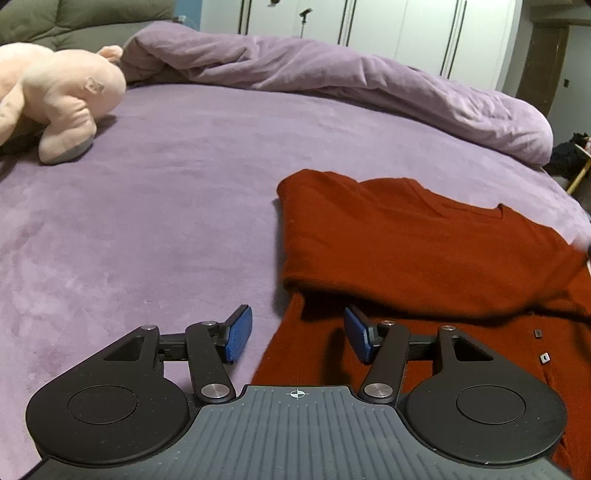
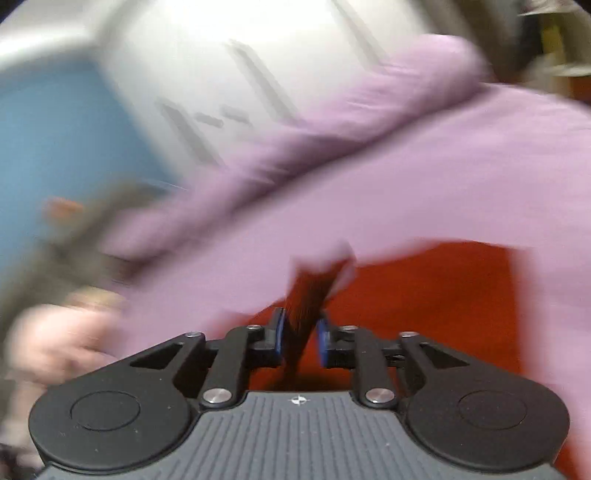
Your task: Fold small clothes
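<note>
A rust-red knitted cardigan (image 1: 406,251) with small buttons lies on the purple bed (image 1: 147,206), its upper part folded over the lower. My left gripper (image 1: 295,317) hovers over the garment's left edge, its blue pads (image 1: 240,332) wide apart and nothing between them. The right wrist view is heavily blurred. There my right gripper (image 2: 301,325) has its jaws close together, pinching a raised dark fold of the red cardigan (image 2: 424,295) that stands up between the pads.
A pink plush toy (image 1: 55,96) lies at the far left of the bed. A bunched purple duvet (image 1: 332,81) runs along the far side, with white wardrobe doors (image 1: 406,29) behind it. An olive cushion (image 1: 74,18) is at the top left.
</note>
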Motion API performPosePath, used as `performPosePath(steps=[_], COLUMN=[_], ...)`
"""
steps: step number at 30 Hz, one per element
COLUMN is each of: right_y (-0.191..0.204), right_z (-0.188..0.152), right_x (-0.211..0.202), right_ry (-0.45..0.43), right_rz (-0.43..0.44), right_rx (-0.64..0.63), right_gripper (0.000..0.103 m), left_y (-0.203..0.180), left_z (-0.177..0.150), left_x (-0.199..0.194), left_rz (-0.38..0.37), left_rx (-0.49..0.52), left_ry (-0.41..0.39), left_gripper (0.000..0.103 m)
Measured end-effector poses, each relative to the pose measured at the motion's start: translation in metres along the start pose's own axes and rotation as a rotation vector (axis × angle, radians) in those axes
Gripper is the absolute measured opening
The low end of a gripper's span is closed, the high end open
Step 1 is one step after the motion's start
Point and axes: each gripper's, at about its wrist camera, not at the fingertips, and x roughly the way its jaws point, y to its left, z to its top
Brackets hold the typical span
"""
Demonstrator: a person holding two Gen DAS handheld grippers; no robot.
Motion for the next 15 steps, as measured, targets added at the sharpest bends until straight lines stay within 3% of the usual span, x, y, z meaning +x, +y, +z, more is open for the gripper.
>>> performPosePath(steps=[2, 4, 5, 11, 15], right_y=[-0.025, -0.039, -0.042, -0.032, -0.018], right_z=[-0.002, -0.005, -0.006, -0.002, -0.002], right_x=[-0.002, -0.002, 0.002, 0.033, 0.060], right_ry=[0.049, 0.082, 0.097, 0.183, 0.290], right_rz=[-0.077, -0.075, -0.067, -0.062, -0.120], right_rx=[0.081, 0.167, 0.193, 0.249, 0.340], right_gripper=[0.027, 0.043, 0.046, 0.047, 0.045], left_y=[-0.003, -0.006, -0.007, -0.019, -0.024], left_z=[0.001, 0.003, 0.003, 0.004, 0.004], left_x=[0.001, 0.003, 0.003, 0.002, 0.002], left_rz=[0.004, 0.001, 0.000, 0.023, 0.030], left_rx=[0.004, 0.005, 0.009, 0.079, 0.090], left_ry=[-0.004, 0.002, 0.003, -0.004, 0.004], left_gripper=[0.061, 0.061, 0.061, 0.063, 0.063])
